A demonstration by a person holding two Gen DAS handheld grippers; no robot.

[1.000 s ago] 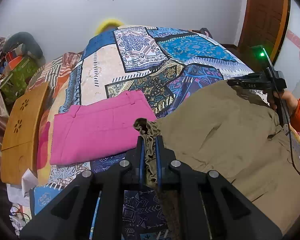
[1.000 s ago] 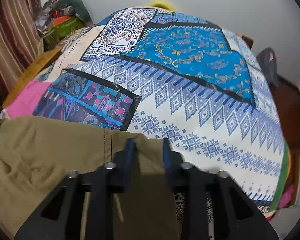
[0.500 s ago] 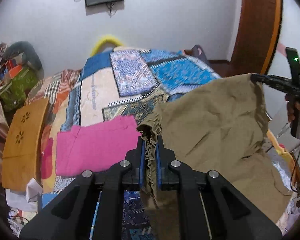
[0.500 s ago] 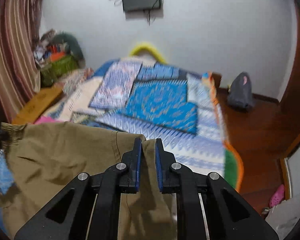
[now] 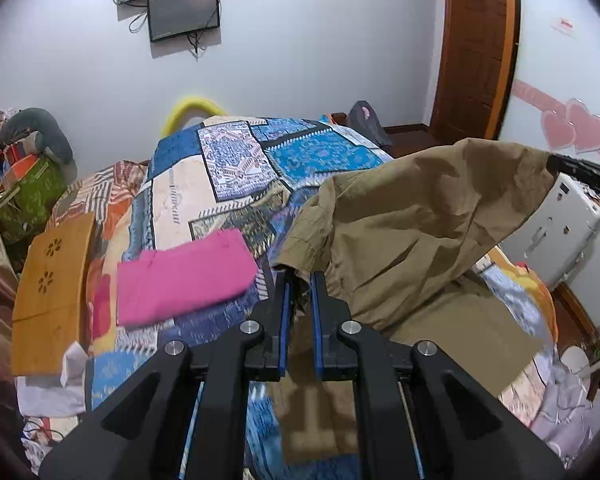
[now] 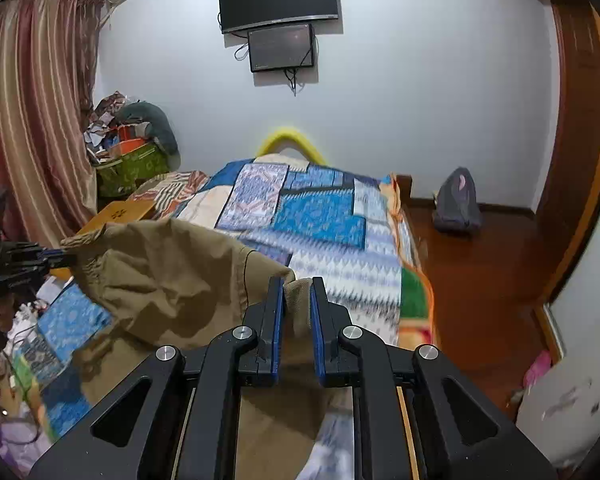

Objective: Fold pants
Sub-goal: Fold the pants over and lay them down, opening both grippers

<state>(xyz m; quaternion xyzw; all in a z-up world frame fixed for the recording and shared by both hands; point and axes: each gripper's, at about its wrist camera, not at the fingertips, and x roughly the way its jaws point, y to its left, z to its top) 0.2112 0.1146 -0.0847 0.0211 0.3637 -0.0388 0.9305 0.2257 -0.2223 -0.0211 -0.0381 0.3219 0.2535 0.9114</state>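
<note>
Khaki pants (image 5: 416,232) hang in the air above the patchwork bed (image 5: 228,164), stretched between my two grippers. My left gripper (image 5: 299,280) is shut on one end of the gathered waistband. My right gripper (image 6: 294,286) is shut on the other end of the pants (image 6: 168,276). The right gripper shows at the right edge of the left wrist view (image 5: 580,170); the left gripper shows at the left edge of the right wrist view (image 6: 32,260). The lower part of the pants trails down onto the bed.
Folded pink pants (image 5: 184,276) lie on the bed to the left. A wooden lap table (image 5: 52,276) leans at the bed's left side. A white box (image 5: 560,228) stands at the right. Screens (image 6: 280,20) hang on the far wall.
Both grippers have lifted the khaki pants up off the bed; the right gripper closed on the cloth first. The views now look higher, toward the far wall.
</note>
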